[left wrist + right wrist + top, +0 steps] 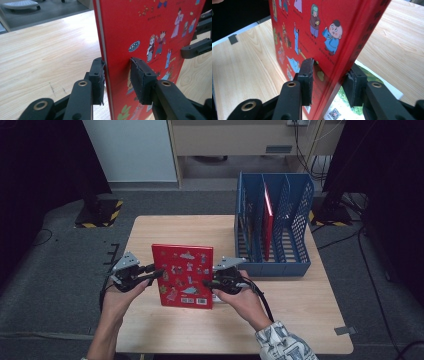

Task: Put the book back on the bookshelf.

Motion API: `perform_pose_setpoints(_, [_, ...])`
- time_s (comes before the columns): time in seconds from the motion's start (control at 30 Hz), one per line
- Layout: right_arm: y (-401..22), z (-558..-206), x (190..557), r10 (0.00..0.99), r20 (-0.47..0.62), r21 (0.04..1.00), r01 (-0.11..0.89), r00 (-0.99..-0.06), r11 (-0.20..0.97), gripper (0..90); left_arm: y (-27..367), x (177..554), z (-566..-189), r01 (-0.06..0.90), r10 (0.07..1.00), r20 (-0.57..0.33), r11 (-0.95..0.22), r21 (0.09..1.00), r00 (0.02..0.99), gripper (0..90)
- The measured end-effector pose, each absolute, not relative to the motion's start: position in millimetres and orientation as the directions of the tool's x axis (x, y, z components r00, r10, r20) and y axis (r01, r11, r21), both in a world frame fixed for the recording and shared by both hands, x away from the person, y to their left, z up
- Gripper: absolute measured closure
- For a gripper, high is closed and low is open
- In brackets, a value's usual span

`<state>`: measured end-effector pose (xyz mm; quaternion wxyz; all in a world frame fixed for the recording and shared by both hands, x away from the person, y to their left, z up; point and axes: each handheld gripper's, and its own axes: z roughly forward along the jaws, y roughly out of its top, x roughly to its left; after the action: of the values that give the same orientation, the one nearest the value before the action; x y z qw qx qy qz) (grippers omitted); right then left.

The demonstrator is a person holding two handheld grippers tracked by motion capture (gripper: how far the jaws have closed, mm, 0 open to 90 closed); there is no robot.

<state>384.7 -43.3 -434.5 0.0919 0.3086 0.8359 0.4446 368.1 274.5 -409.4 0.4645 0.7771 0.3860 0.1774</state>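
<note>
The table (165, 227) is mostly bare wood, with wide open room to the left and near side. At its far right stands a blue file rack (274, 222) that already holds a red book (268, 220) and some thinner ones in its left slots; the right slots look free. A red picture book (183, 275) is held upright near the middle, lifted at the near edge, so the pick-up looks done and the carry to the rack remains. The left gripper (156, 271) is clenched on the book's left edge, and the right gripper (209, 282) grasps its right edge. Beneath the book lies another printed sheet or book (342, 105).
</note>
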Motion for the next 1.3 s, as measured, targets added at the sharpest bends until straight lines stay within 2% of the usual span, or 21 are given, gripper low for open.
perform_pose_setpoints(0.6, [-41.6,-409.7,389.7,0.581,0.109,0.821,0.402,-0.806,0.404,64.0,275.9,362.5,-383.8,0.365,0.766,-0.041,-0.258,0.895,0.642,64.2])
perform_pose_setpoints(1.07, [-60.9,-396.1,416.4,0.649,0.021,0.834,0.372,-0.76,0.408,61.7,251.4,406.3,-388.6,0.377,0.76,-0.077,-0.229,0.898,0.645,63.9])
perform_pose_setpoints(1.3, [-75.3,-402.7,432.5,0.697,-0.017,0.84,0.367,-0.717,0.399,59.4,228.8,429.9,-391.8,0.372,0.76,-0.052,-0.257,0.892,0.648,63.3])
